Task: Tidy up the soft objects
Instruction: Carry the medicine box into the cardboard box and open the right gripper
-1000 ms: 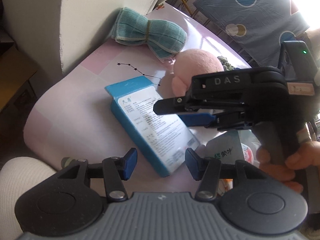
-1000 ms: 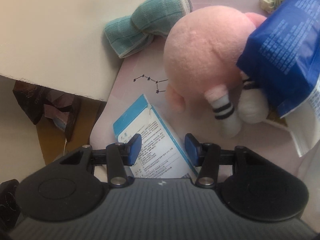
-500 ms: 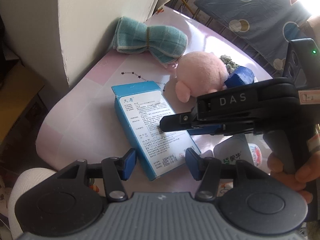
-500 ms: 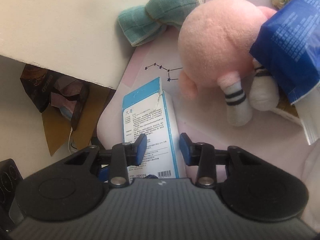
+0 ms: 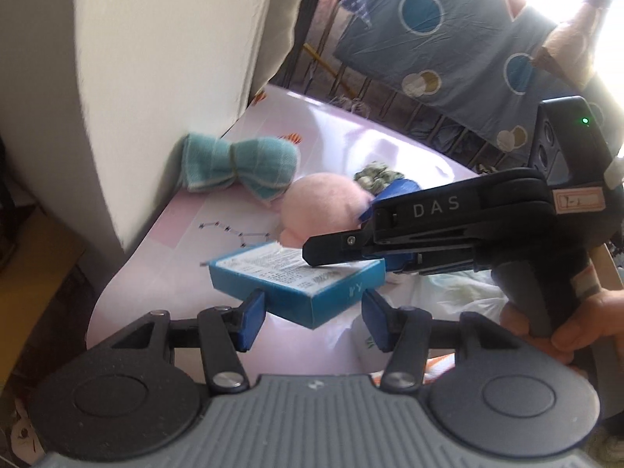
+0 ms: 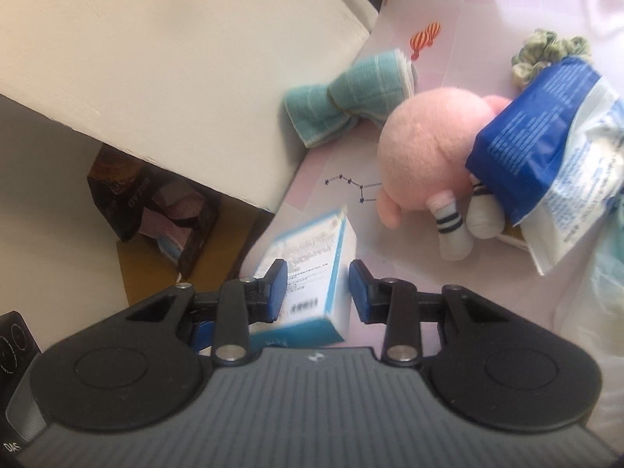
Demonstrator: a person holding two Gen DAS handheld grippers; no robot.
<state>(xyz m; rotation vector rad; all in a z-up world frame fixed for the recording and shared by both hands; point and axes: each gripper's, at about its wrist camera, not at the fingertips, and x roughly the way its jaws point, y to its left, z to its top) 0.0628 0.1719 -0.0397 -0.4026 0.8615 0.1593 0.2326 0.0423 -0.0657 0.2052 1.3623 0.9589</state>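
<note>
Box (image 5: pixel 296 284) is hanging clear of the pink table (image 5: pixel 187 241) at centre of the left wrist view, right gripper (image 5: pixel 351 259) clamping one end; left gripper (image 5: pixel 312 314) is standing part-open, empty beneath. In the right wrist view, right gripper (image 6: pixel 318 290) is just closing its jaws on the box (image 6: pixel 312 269) at lower centre, gripping only the near end, so it risks pivoting out.

The blue packet (image 6: pixel 522 144) hides the pink plush's (image 6: pixel 425 148) far side.

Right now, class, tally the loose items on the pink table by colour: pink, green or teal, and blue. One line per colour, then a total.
Pink: 1, the plush toy.
Green or teal: 2, the folded teal cloth and the green scrunchie.
Blue: 2, the blue-and-white box and the dark blue packet.
Total: 5
</note>
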